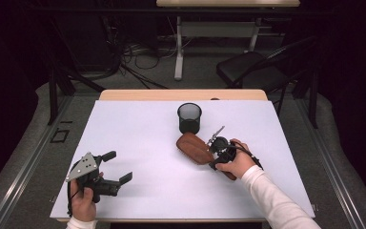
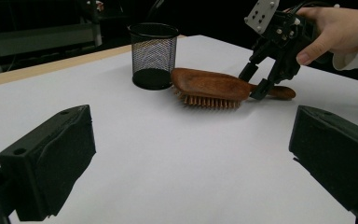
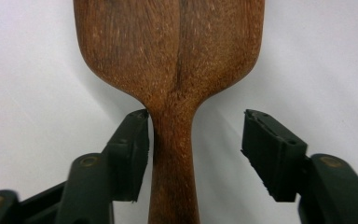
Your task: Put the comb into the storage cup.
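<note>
A brown wooden hairbrush (image 1: 193, 148) lies bristles down on the white table top, its handle pointing toward the person's right hand. My right gripper (image 1: 215, 156) straddles that handle from above. In the right gripper view the hairbrush (image 3: 172, 56) handle runs up between the jaws; the left jaw is against or nearly against it, and a clear gap separates the right jaw from it. The right gripper (image 3: 198, 123) is open. My left gripper (image 1: 119, 166) is held near the front left of the table, open with nothing between its fingers. From the left gripper (image 2: 191, 140) view, the hairbrush (image 2: 209, 86) and right gripper (image 2: 255, 83) show farther off.
A black mesh cup (image 1: 189, 118) stands upright just behind the brush head, also seen as the mesh cup (image 2: 153, 56) in the left gripper view. The white sheet (image 1: 138, 129) covers most of the table. A black chair (image 1: 252, 67) and cables are on the floor beyond.
</note>
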A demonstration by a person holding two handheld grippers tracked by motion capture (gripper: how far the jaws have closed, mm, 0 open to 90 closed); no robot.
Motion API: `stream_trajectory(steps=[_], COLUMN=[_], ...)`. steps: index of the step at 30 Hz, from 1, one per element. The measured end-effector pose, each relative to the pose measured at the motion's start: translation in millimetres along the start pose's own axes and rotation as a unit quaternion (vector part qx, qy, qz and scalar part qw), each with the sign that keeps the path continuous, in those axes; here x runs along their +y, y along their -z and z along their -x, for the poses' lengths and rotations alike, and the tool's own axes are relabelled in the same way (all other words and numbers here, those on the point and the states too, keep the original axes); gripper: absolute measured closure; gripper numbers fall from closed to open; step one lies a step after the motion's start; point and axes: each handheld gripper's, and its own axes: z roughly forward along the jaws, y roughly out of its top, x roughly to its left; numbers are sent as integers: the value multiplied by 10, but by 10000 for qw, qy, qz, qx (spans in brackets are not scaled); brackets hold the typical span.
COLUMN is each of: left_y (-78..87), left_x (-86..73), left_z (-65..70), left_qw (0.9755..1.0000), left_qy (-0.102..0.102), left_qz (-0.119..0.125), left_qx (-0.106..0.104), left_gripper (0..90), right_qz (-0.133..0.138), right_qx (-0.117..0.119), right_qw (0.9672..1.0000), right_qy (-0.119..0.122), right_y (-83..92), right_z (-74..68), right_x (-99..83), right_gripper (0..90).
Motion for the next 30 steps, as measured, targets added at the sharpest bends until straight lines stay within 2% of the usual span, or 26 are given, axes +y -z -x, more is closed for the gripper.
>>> stream_trajectory(steps=[4, 10, 16, 22, 30], left_y=[0, -1, -3, -4, -2], left_x=[0, -1, -1, -1, -2], left_z=[0, -2, -1, -2, -3], left_qw=[10000, 10000, 10000, 10000, 10000], left_qy=[-1, -4, -5, -5, 2], left_qz=[-2, -8, -9, -10, -10], left_qx=[0, -2, -5, -8, -10], left_gripper=[3, 3, 3, 3, 3], right_qz=[-49, -81, -77, -81, -140], right_qx=[133, 217, 212, 229, 160], right_qw=[9999, 9997, 9997, 9997, 9997], right_qy=[-86, -3, 99, 31, 119], right_y=[-21, -38, -58, -71, -83], right_z=[23, 36, 24, 14, 3], right_x=[6, 7, 10, 23, 69], right_gripper=[485, 549, 574, 604, 622])
